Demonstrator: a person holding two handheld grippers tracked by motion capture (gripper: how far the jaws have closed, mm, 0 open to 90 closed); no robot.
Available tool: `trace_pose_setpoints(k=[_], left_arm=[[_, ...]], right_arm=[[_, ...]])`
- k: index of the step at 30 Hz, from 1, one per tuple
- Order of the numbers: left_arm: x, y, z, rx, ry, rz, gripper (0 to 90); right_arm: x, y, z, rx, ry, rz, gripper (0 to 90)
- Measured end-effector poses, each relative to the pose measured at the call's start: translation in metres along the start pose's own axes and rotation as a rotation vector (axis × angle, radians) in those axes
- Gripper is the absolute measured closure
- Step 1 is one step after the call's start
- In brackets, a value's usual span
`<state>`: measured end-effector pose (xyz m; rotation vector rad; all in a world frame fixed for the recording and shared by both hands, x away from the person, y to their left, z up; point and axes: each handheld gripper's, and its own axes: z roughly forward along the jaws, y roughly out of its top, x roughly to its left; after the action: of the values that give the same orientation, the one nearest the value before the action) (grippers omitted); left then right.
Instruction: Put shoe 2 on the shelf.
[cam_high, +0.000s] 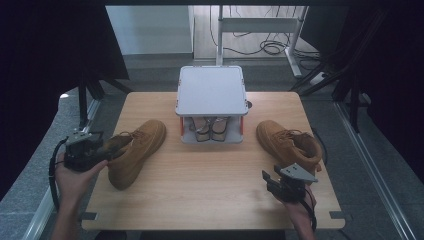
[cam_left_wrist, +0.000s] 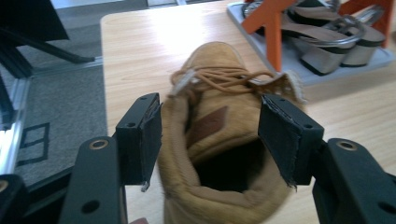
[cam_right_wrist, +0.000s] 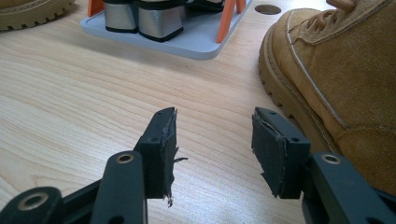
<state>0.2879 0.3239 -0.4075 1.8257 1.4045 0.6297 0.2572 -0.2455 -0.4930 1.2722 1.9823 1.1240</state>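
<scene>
Two tan suede lace-up boots lie on the wooden table. The left boot lies at an angle, toe toward the rack, and its open collar sits between the jaws of my left gripper, whose pads press on both sides of it. From above, the left gripper is at the boot's heel end near the table's left edge. The right boot stands at the right. My right gripper hovers just in front of it, open, with bare table between its pads; the boot is beside its right jaw.
A grey two-level shoe rack with orange posts stands at the table's middle back, and a pair of silver heeled shoes is on its lower shelf. Dark curtains hang at both sides. A desk frame and cables lie beyond the table.
</scene>
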Motion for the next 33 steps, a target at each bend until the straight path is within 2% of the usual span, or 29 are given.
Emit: trace_pose_setpoints(k=[9,17,23,27,30,33], left_arm=[[0.016,0.0,0.012,0.044,0.02,-0.02,39.6],[0.019,-0.003,0.023,0.09,0.034,-0.009,41.2],[0.022,-0.002,0.032,0.127,0.038,-0.001,43.8],[0.024,-0.002,0.037,0.143,0.034,-0.001,44.4],[0.024,-0.004,0.04,0.156,0.03,0.001,44.4],[0.025,-0.005,0.042,0.168,0.025,0.005,44.4]], right_arm=[[0.0,-0.001,0.002,0.009,-0.001,0.0,49.8],[0.002,-0.001,0.003,0.014,0.005,-0.005,49.4],[0.003,0.003,0.0,-0.004,0.014,-0.011,49.3],[0.004,0.019,-0.011,-0.045,0.06,-0.034,48.3],[-0.001,0.037,-0.025,-0.097,0.073,-0.036,48.2],[-0.009,0.052,-0.034,-0.105,0.062,-0.047,47.9]])
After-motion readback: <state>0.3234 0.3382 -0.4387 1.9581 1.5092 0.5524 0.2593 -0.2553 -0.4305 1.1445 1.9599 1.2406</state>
